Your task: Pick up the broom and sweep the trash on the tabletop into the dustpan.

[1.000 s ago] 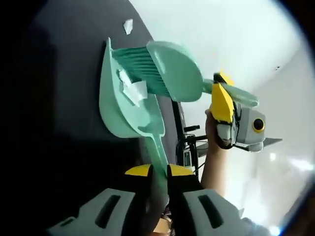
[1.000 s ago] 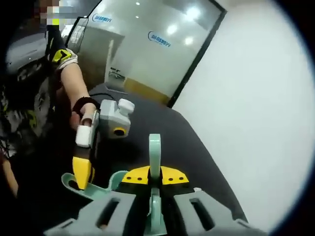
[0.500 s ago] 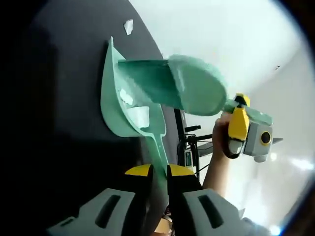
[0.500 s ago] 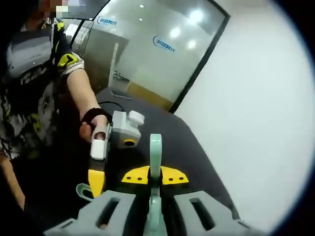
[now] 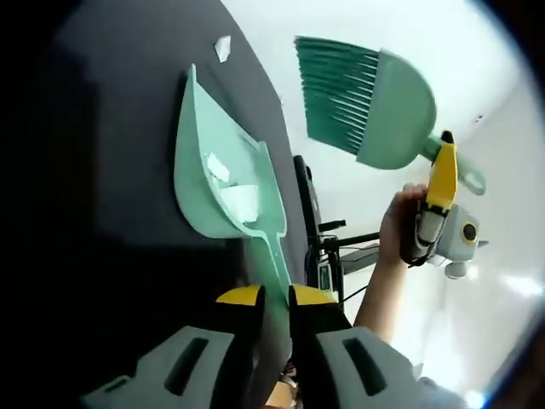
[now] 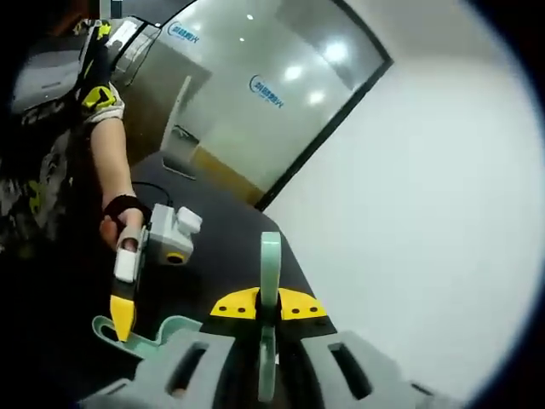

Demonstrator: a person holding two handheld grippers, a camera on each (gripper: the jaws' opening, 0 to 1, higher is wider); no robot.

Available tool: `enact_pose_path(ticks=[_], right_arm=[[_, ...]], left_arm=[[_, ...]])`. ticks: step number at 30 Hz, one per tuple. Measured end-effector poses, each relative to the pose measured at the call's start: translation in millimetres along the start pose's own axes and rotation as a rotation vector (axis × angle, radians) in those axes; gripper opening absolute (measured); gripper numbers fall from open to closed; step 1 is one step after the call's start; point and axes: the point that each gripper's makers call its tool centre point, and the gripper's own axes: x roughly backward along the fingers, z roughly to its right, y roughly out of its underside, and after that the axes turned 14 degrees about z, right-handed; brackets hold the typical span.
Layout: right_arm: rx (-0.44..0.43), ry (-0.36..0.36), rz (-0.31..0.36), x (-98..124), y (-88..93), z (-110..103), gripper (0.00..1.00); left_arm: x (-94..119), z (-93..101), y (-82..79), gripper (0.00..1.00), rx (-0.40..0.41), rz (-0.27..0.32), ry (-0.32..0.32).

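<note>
Mint-green dustpan (image 5: pixel 217 183) lies on the dark worktop (image 5: pixel 102 170), its handle running back to the left gripper (image 5: pixel 274 298), whose jaws are clamped on it. Two white scraps of trash (image 5: pixel 232 189) sit inside the pan, near its rear wall; one further white scrap (image 5: pixel 221 45) lies on the worktop just beyond the pan's open lip, apart from it. Broom (image 5: pixel 375 106), same green, is held off the worktop and clear of the pan, bristles pointing back toward the lip; its handle is pinched betw. the yellow-tipped jaws of the right gripper (image 5: pixel 441 170), gripped by a person's hand (image 5: pixel 398 223). In the right gripper view the right gripper's own jaws (image 6: pixel 268 308) are closed on the broom handle (image 6: pixel 269 260), w/ the left gripper (image 6: pixel 125 300) seen beside the pan's edge (image 6: pixel 145 331). Status, as judged: broom pickup done, part of the trash already in the pan; the scrap beyond the lip is not yet swept in, so approx. one more stroke toward the pan appears to be left. Other debris, if any, can't be told from these views.
</note>
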Motion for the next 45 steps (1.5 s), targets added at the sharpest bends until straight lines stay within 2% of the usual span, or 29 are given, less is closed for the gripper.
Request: enact_pose_path(ticks=[7, 13, 19, 26, 30, 39, 45], right_arm=[[-0.015, 0.028, -0.019, 7.2, 7.4, 3.9, 0.04], [-0.015, 0.052, -0.023, 10.3, 11.1, 12.8, 0.04], [-0.011, 0.073, -0.019, 5.5, 13.4, 24.3, 0.04], [-0.006, 0.067, -0.026, -2.1, 14.5, 22.2, 0.04], [-0.005, 0.068, -0.025, -5.0, 14.6, 22.6, 0.04], [0.000, 0.068, -0.041, -2.6, 16.8, 21.7, 0.05], [0.000, 0.073, -0.052, 1.8, 18.2, 21.0, 0.05]], left_arm=[[2.6, -1.9, -7.8, 0.11, 0.056, 0.023, 0.006], [5.9, -1.5, -9.6, 0.11, 0.063, 0.033, 0.007], [15.0, 0.2, -12.8, 0.11, 0.078, 0.049, 0.015], [21.1, -1.4, -15.6, 0.11, 0.127, 0.087, 0.029], [16.0, -1.0, -19.3, 0.11, 0.132, 0.080, 0.026], [4.4, 4.0, -3.2, 0.10, 0.173, 0.075, 0.046], [0.9, 1.0, -13.0, 0.10, 0.195, 0.100, 0.054]])
